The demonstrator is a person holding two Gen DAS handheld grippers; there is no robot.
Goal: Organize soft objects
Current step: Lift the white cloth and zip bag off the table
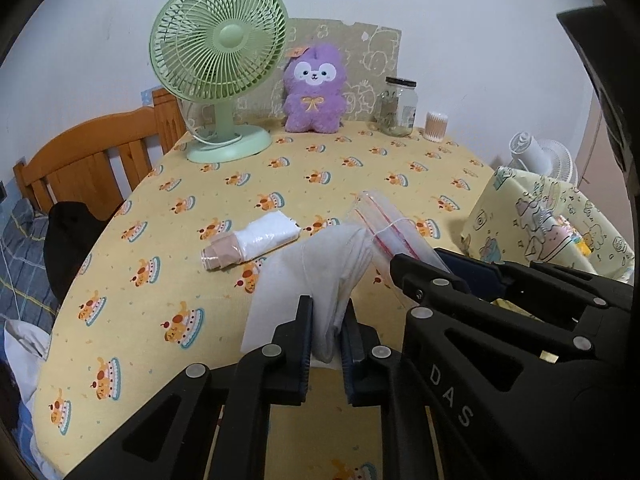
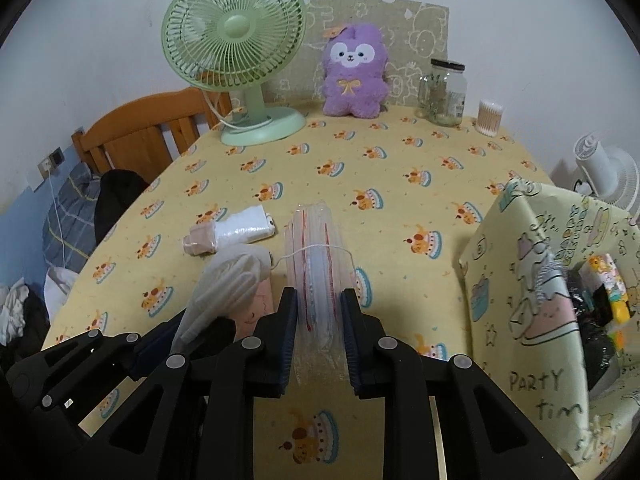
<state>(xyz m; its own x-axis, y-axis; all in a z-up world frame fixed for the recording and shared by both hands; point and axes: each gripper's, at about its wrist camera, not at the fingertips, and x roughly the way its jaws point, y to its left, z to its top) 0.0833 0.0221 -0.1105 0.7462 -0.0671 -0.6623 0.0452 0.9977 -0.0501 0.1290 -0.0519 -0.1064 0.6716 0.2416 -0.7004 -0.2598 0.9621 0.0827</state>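
My left gripper [image 1: 328, 314] is shut on a stack of white face masks [image 1: 320, 268], held just above the yellow tablecloth [image 1: 168, 280]. My right gripper [image 2: 319, 300] is shut on a clear zip bag [image 2: 314, 248] with red seal lines, standing on edge between the pads. A thin white ear loop [image 2: 320, 249] from the masks [image 2: 232, 276] drapes across the bag. In the left wrist view the right gripper [image 1: 400, 266] sits close on the right, with the zip bag [image 1: 394, 224] in it. The left gripper [image 2: 188, 332] shows at the lower left of the right wrist view.
A wrapped white pack with a beige end [image 1: 252, 242] lies mid-table. At the back stand a green fan [image 1: 220, 64], a purple plush [image 1: 314, 88], a glass jar [image 1: 400, 106] and a cotton swab tub [image 1: 436, 126]. A yellow printed bag [image 2: 552, 300] stands open on the right. A wooden headboard [image 1: 92, 160] is on the left.
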